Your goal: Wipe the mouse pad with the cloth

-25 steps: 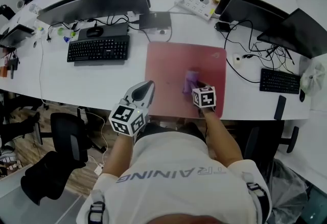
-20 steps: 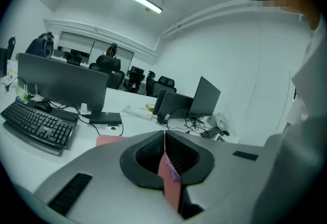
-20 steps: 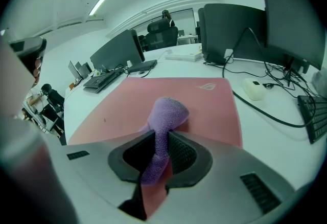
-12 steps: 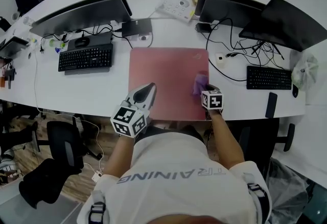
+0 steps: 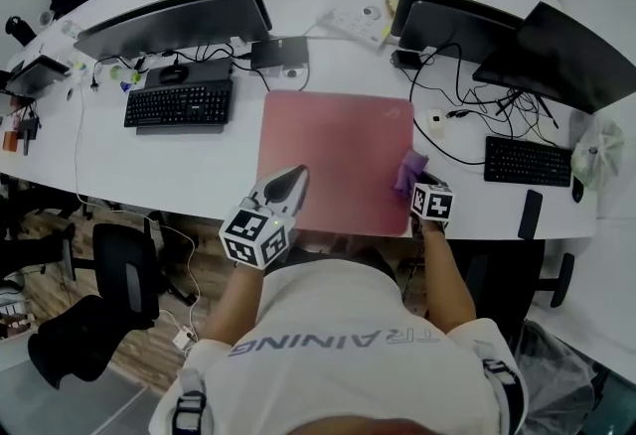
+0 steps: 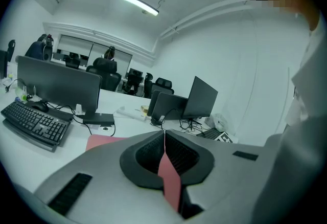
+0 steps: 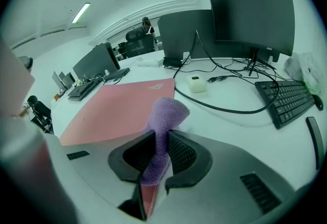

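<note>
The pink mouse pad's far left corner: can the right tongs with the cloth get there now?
Probably yes. The mouse pad lies bare, nothing between the cloth in the right tongs and that corner; the left tongs hover at its near edge.

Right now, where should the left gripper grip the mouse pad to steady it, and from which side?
Probably the near-left corner of the mouse pad, from the person's side: it lies flat and thin, and only its near edge seems to reach the desk front, beside the left gripper.

Desk (image 5: 189,170), white, curved. It bore a pink mouse pad (image 5: 333,160), two keyboards (image 5: 180,103), monitors (image 5: 169,21) and a power strip (image 5: 353,23).
</note>
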